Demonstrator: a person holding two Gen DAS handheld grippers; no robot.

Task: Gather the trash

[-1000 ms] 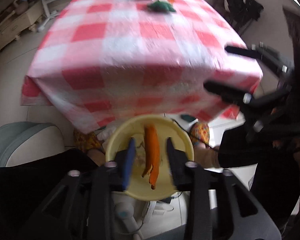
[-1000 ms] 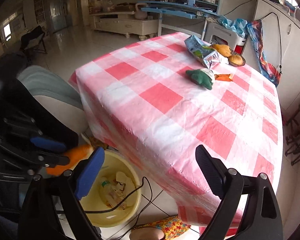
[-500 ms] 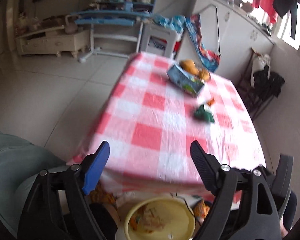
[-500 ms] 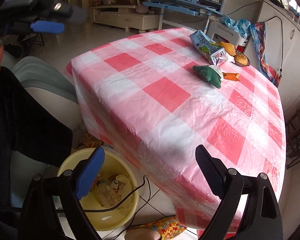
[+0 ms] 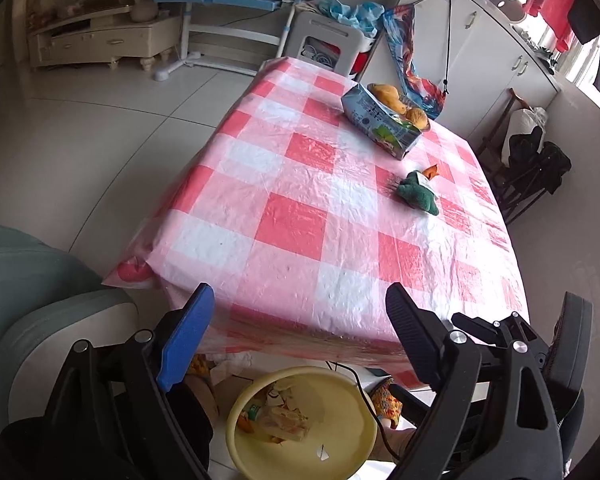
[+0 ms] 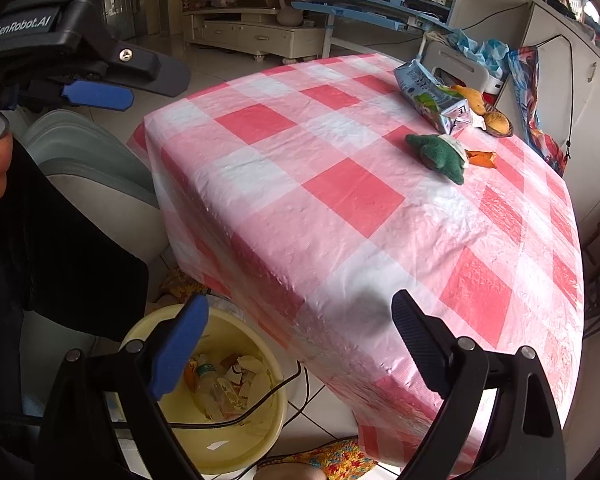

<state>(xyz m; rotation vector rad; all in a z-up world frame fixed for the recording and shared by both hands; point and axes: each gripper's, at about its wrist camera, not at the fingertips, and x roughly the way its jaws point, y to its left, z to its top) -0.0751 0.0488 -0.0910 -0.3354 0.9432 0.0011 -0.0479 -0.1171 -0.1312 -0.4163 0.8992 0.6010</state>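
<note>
My left gripper (image 5: 298, 292) hangs over the table's near edge, above the yellow bin (image 5: 332, 420). Its jaws are opening, with nothing between them. It also shows at the top left of the right wrist view as the left gripper (image 6: 156, 86). My right gripper (image 6: 300, 300) is open and empty, beside the bin (image 6: 256, 444), which holds wrappers and a small bottle. On the red-and-white checked table (image 5: 292, 224) lie a milk carton (image 5: 380, 124), a green crumpled lump (image 5: 416, 196), an orange wrapper (image 5: 432, 170) and yellow peels (image 5: 392, 96).
A grey-green chair (image 5: 40, 292) stands left of the bin. A black cable (image 6: 260, 404) runs across the bin's rim. A foot in a colourful slipper (image 6: 340, 460) is by the bin. A white stool (image 5: 324, 40) and a dark folding chair (image 5: 532, 176) flank the table's far end.
An orange wrapper sat between the left jaws over the bin; the jaws have since spread and the wrapper is gone from them. The left gripper rose and tipped up toward the table. The right hardly moved.
</note>
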